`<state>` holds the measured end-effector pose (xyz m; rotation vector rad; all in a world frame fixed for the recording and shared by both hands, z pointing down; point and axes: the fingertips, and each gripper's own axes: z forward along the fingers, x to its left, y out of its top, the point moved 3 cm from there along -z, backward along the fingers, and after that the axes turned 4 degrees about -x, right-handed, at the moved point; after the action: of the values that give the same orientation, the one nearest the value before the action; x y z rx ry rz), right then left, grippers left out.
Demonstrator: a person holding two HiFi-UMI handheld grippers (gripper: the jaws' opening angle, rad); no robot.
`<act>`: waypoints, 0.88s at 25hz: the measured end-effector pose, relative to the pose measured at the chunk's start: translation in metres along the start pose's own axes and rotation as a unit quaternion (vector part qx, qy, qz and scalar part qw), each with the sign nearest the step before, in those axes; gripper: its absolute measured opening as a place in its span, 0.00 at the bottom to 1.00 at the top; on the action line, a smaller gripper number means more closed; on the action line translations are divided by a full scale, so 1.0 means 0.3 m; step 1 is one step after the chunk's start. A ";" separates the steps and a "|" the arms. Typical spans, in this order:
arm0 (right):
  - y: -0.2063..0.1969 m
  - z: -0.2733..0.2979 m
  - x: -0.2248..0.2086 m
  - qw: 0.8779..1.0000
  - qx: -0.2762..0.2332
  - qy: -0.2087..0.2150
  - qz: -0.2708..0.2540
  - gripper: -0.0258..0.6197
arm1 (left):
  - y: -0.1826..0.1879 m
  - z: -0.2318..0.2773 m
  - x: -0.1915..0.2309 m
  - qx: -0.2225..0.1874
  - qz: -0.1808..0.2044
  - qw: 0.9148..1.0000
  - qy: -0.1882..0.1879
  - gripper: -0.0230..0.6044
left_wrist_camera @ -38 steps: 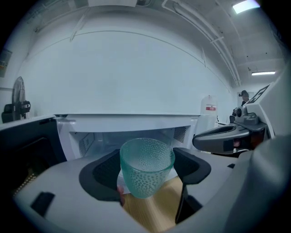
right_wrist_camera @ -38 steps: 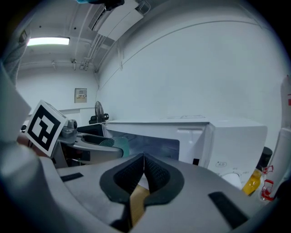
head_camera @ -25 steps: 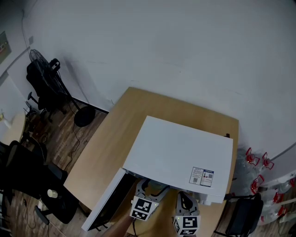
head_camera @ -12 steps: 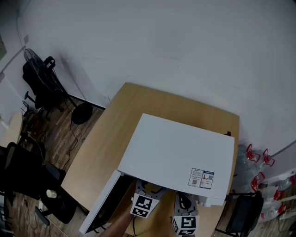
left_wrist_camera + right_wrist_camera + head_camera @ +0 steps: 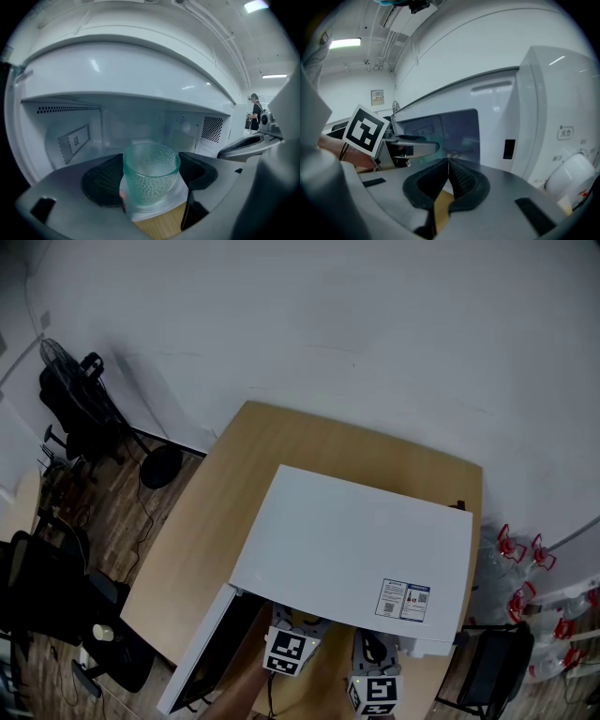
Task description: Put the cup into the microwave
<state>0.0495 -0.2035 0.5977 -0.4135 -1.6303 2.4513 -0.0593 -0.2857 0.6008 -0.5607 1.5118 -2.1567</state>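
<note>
Left gripper: your jaws are clamping the cup, lower centre of the left gripper view.
Cup: standing upright before the microwave's open cavity.
Right gripper: your jaws are pressing together, holding nothing.

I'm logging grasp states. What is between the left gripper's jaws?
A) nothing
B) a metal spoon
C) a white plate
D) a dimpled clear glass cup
D: the left gripper view shows the dimpled clear glass cup clamped in the left gripper, facing the open white microwave.
</note>
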 end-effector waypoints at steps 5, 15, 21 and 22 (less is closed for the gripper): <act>-0.008 0.001 0.002 1.000 0.003 0.004 0.002 0.07 | 0.005 -0.001 -0.003 -0.006 -0.008 1.000 -0.001 0.64; 0.012 -0.018 0.008 1.000 -0.001 0.011 0.002 0.07 | 0.031 -0.021 -0.015 -0.006 -0.002 1.000 0.004 0.64; 0.036 -0.046 0.006 1.000 -0.011 0.012 -0.002 0.07 | 0.050 -0.049 -0.031 -0.010 0.003 1.000 0.010 0.64; 0.042 -0.053 0.008 1.000 -0.013 0.012 -0.003 0.07 | 0.053 -0.057 -0.034 -0.010 0.004 1.000 0.011 0.64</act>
<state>0.0525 -0.1939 0.5801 -0.4402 -1.6526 2.4138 -0.0585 -0.2715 0.5796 -0.5382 1.5457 -2.1517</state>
